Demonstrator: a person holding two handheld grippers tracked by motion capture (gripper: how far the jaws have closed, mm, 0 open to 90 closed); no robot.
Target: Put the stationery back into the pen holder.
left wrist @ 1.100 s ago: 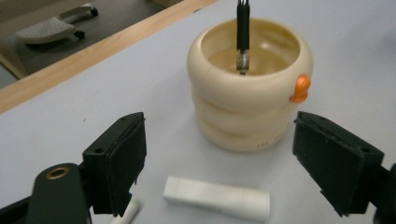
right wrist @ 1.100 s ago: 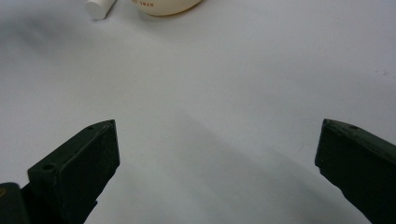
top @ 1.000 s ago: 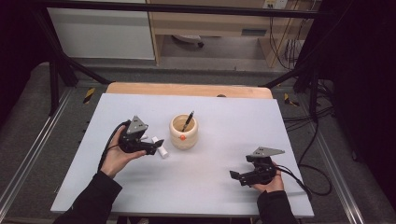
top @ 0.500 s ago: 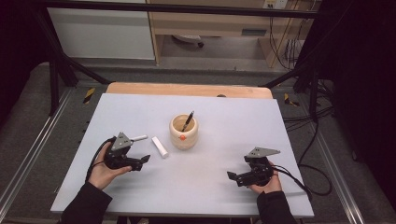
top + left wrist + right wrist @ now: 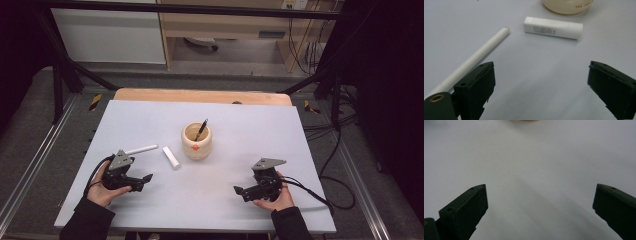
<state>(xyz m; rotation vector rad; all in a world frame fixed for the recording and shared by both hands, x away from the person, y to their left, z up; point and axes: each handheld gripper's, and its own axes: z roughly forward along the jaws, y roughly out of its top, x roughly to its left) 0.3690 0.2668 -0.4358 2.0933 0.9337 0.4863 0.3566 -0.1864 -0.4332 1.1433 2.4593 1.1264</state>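
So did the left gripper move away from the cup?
Yes. The left gripper has pulled back from the cup toward the table's near left edge, leaving the short white tube lying beside the cup.

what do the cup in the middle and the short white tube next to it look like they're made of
The cup: probably glazed ceramic or glossy plastic, judging by its smooth cream wall with a soft sheen and printed lettering. The short white tube: likely matte plastic, with a cap seam near one end and small print on its body.
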